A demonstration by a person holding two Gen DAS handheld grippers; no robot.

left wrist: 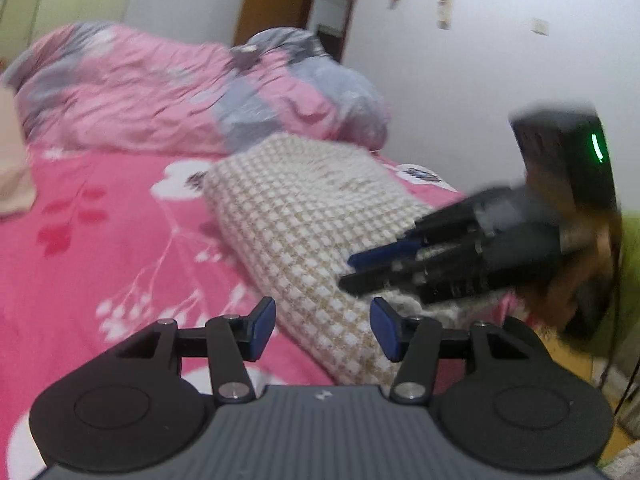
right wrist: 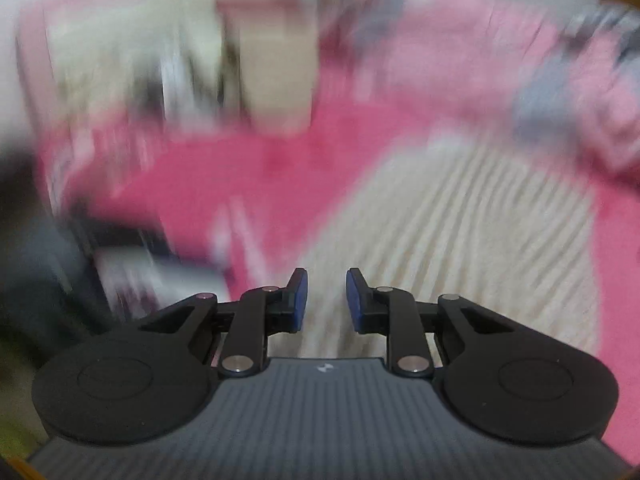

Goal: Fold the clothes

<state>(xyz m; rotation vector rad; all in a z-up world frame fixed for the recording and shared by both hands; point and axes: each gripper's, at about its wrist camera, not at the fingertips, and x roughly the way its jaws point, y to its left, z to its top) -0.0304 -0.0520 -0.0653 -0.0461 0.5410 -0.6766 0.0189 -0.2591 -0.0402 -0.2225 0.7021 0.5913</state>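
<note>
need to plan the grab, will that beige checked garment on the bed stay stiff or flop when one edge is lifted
The checked garment will probably flop: it already lies in soft humps on the pink bedsheet. Its knobbly weave looks grippy rather than slippery. It seems thick, so likely a little heavy for cloth.

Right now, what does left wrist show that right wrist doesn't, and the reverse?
Left wrist only: the right hand-held gripper from outside, over the checked cloth, a crumpled pink-and-grey quilt in sharp view, and a doorway.
Right wrist only: its own jaws open with nothing between them, and a blurred beige block further back.
Both: the checked cloth on the pink floral bedsheet; the left hand-held gripper open and empty.
</note>
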